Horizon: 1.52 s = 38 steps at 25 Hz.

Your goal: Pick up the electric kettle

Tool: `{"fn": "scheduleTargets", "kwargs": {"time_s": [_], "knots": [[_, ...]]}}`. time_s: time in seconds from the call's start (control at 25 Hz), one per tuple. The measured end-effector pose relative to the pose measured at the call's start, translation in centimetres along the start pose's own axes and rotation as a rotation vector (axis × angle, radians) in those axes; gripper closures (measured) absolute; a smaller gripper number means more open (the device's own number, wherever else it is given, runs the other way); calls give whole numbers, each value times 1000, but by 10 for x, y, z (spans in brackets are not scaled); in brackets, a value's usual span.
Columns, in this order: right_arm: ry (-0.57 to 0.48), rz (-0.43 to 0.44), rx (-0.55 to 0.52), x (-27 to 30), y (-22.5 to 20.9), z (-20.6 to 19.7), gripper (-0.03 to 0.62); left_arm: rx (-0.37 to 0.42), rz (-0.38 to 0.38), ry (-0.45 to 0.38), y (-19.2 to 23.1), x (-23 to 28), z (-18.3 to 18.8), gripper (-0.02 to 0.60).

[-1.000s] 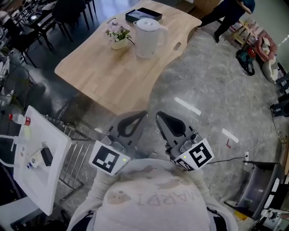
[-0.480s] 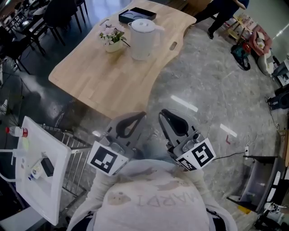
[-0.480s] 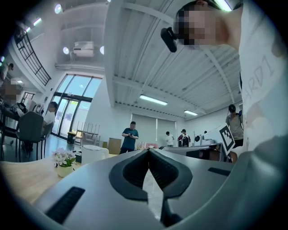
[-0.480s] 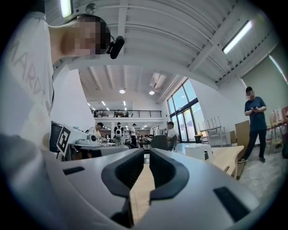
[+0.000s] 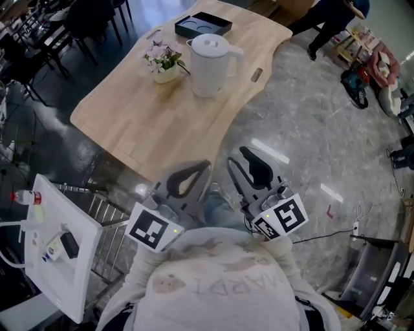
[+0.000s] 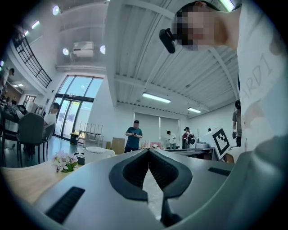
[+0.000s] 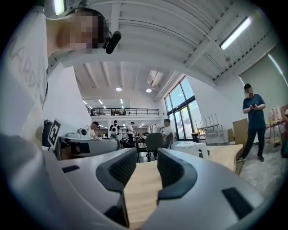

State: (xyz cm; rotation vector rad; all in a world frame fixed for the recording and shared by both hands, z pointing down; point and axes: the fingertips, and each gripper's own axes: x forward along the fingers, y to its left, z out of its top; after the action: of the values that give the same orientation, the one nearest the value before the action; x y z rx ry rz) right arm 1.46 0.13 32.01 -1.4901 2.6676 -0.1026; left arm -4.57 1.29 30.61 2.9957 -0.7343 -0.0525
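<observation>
Head view: white electric kettle (image 5: 210, 57) standing beside flowerpot (image 5: 165, 61) on wooden tabletop (image 5: 149, 123) | left gripper (image 5: 194, 173) fingers pressing together | right gripper (image 5: 244, 167) fingers opening, nothing between

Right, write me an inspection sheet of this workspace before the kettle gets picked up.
Surface: light wooden table on a grey floor.
Job's things: white electric kettle, upright, lid on, well beyond both grippers.
Clutter: flower pot beside the kettle; black tray at the table's far end.
Grippers: left gripper shut, empty; right gripper jaws opening, nothing between them.
Cables: thin cable across the floor at right.
Surroundings: white cart with a bottle at left; chairs; a person beyond the table.
</observation>
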Motion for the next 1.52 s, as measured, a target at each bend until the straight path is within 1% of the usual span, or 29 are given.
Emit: {"fn": "scheduleTargets", "kwargs": {"time_s": [0.12, 0.24, 0.44, 0.68, 0.92, 1.24, 1.52], "knots": [[11, 5, 4, 25, -28, -5, 454, -8, 13, -2, 23, 17, 2, 569], [44, 7, -2, 49, -57, -13, 439, -16, 13, -13, 40, 34, 5, 569], [82, -11, 3, 82, -107, -27, 429, 2, -3, -7, 55, 56, 8, 569], [133, -42, 0, 115, -159, -44, 424, 0, -2, 12, 71, 75, 4, 569], [187, -65, 7, 140, -197, -69, 416, -1, 13, 51, 78, 85, -4, 569], [234, -114, -53, 168, -246, -80, 413, -2, 27, 55, 84, 93, -4, 569], [270, -155, -83, 186, -275, -89, 404, -12, 32, 65, 85, 100, -8, 569]]}}
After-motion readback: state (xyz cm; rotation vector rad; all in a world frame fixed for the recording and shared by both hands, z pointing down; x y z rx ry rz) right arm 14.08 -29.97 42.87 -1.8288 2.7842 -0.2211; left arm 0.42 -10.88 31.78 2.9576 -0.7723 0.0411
